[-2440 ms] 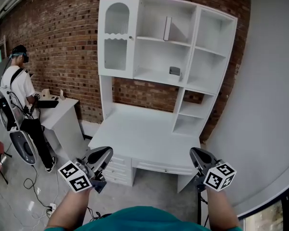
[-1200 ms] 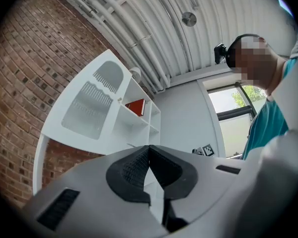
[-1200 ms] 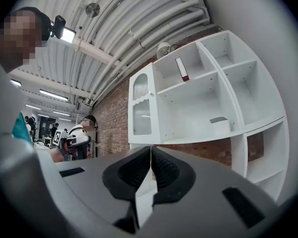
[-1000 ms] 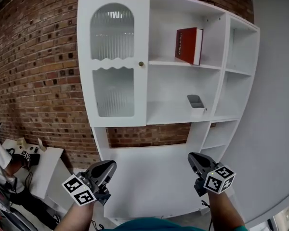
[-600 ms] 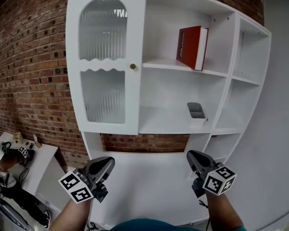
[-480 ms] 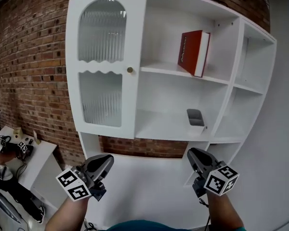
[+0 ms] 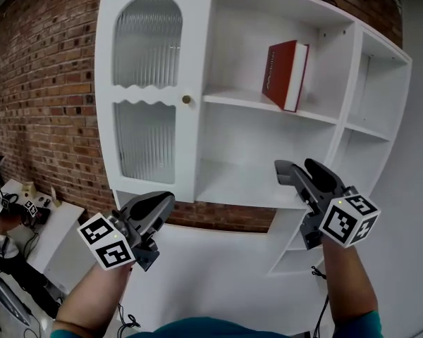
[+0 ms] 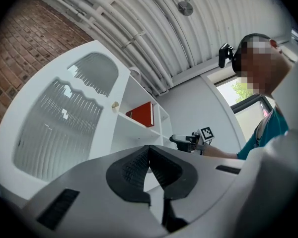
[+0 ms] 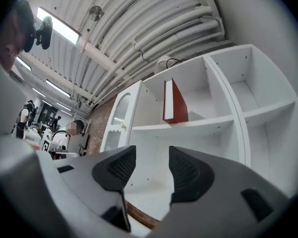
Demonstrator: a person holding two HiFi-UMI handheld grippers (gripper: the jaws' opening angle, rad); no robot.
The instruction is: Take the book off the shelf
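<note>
The right gripper (image 7: 297,169) is up now: it has been lifted from low over the table (image 7: 218,266) to the height of the lower board of the shelf (image 7: 233,101). Its jaws, pressed together a moment ago, are being opened. Nothing is caught between them; only the white boards are seen through the gap. The left gripper (image 7: 163,204) is kept low, with its jaws pressed together and empty.

The book (image 7: 285,74) has not been touched. It is found on the upper board of the middle compartment, toward that board's right end, standing tilted. Whether it rests against the right upright cannot be told. The right gripper is well below it and apart from it.

By the look of it, the reach is under way and the jaws are being readied, but no grip is made yet.

The count:
- One red book.
- One shelf, fitted with one glass door (image 7: 146,90) and one knob (image 7: 187,99).
- Two grippers.
</note>
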